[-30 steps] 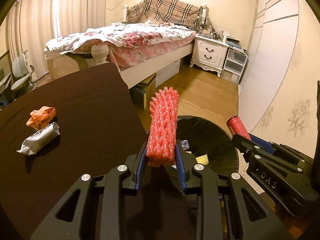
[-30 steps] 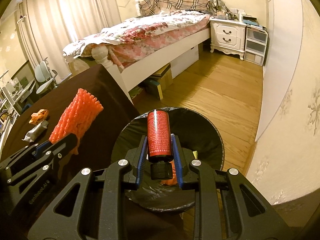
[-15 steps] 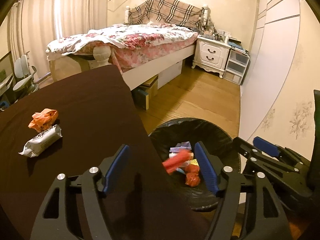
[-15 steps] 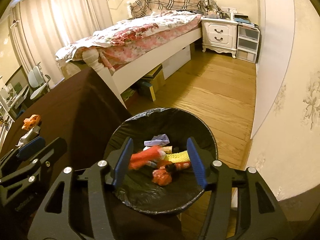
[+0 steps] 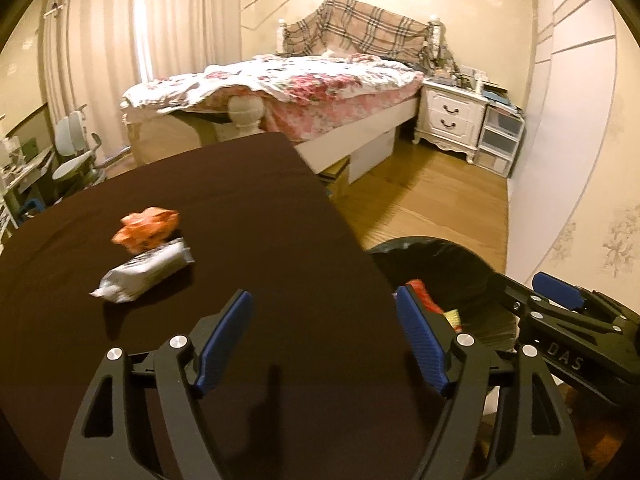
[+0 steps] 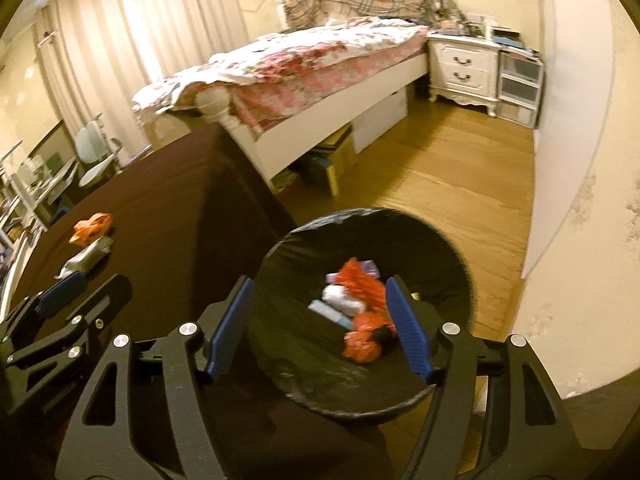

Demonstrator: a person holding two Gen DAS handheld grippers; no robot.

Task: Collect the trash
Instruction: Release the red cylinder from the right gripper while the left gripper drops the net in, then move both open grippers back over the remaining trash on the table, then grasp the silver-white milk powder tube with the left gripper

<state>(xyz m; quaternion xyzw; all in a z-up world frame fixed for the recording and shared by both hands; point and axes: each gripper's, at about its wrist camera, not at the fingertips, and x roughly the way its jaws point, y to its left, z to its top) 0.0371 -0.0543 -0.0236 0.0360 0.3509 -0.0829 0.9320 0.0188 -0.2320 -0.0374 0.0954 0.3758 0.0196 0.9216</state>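
A dark brown table point(image 5: 248, 216) carries a crumpled orange wrapper point(image 5: 146, 228) touching a white packet point(image 5: 146, 270).

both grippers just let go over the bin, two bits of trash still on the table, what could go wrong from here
1. The crumpled orange wrapper and the white packet touch, so closing on one may nudge the other away.
2. The black-lined bin sits right against the table edge; a swinging arm could knock it.
3. The left gripper and right gripper, jaws just opened and empty, are close together and could collide.
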